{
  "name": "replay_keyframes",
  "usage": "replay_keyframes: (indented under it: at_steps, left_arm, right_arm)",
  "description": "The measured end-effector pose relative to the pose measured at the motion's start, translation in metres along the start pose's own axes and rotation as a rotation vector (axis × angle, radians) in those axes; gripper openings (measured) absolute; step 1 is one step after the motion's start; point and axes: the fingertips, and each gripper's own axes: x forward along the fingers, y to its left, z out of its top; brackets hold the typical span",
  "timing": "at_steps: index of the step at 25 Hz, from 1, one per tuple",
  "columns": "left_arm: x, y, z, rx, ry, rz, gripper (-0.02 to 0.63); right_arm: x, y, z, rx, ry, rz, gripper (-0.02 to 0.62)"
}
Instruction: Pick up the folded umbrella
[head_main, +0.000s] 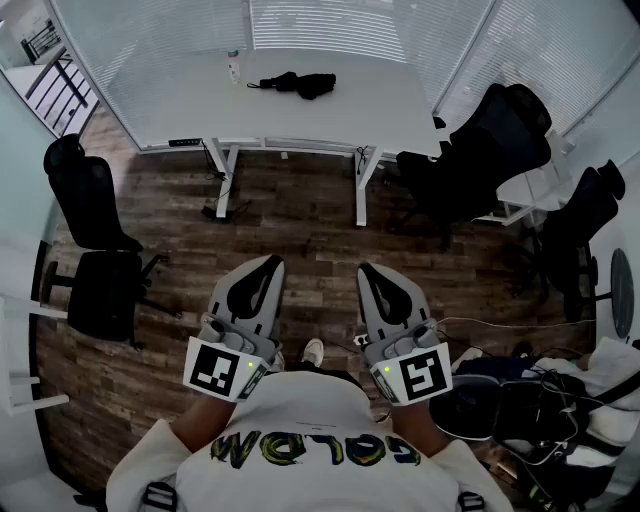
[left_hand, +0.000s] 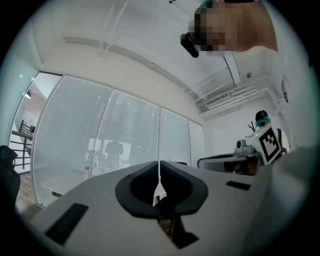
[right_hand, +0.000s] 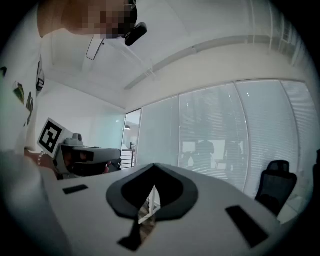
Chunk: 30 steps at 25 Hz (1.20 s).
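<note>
The folded black umbrella (head_main: 296, 84) lies on the white desk (head_main: 390, 110) at the far side of the room, well away from both grippers. My left gripper (head_main: 272, 263) and right gripper (head_main: 367, 270) are held side by side close to my body, over the wooden floor, both pointing toward the desk. In the left gripper view the left gripper (left_hand: 160, 163) has its jaws together with nothing between them. The right gripper (right_hand: 153, 165) looks the same in its own view. I cannot make out the umbrella in either gripper view.
A small bottle (head_main: 233, 66) stands on the desk left of the umbrella. A black office chair (head_main: 95, 245) stands at the left, and two more black chairs (head_main: 480, 155) (head_main: 580, 225) at the right. Bags and cables (head_main: 540, 400) lie at lower right. Blinds cover glass walls behind the desk.
</note>
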Motion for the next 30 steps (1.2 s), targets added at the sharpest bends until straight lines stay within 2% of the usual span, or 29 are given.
replay_keyframes:
  at_steps: [9, 15, 23, 30]
  left_arm:
    - [0.018, -0.021, -0.004, -0.008, -0.009, 0.018, 0.021]
    - [0.025, -0.015, -0.017, -0.023, 0.013, 0.037, 0.02]
    - [0.053, 0.024, -0.023, -0.031, 0.008, 0.04, 0.021]
    - [0.105, 0.091, -0.018, -0.032, -0.007, 0.029, 0.021]
  right_arm:
    - [-0.015, -0.03, -0.006, 0.015, -0.007, -0.009, 0.012]
    - [-0.007, -0.039, -0.018, 0.03, 0.003, -0.001, 0.011]
    - [0.036, -0.052, -0.028, 0.04, 0.021, -0.004, 0.011]
    - [0.117, -0.074, -0.026, 0.026, 0.038, -0.002, 0.012]
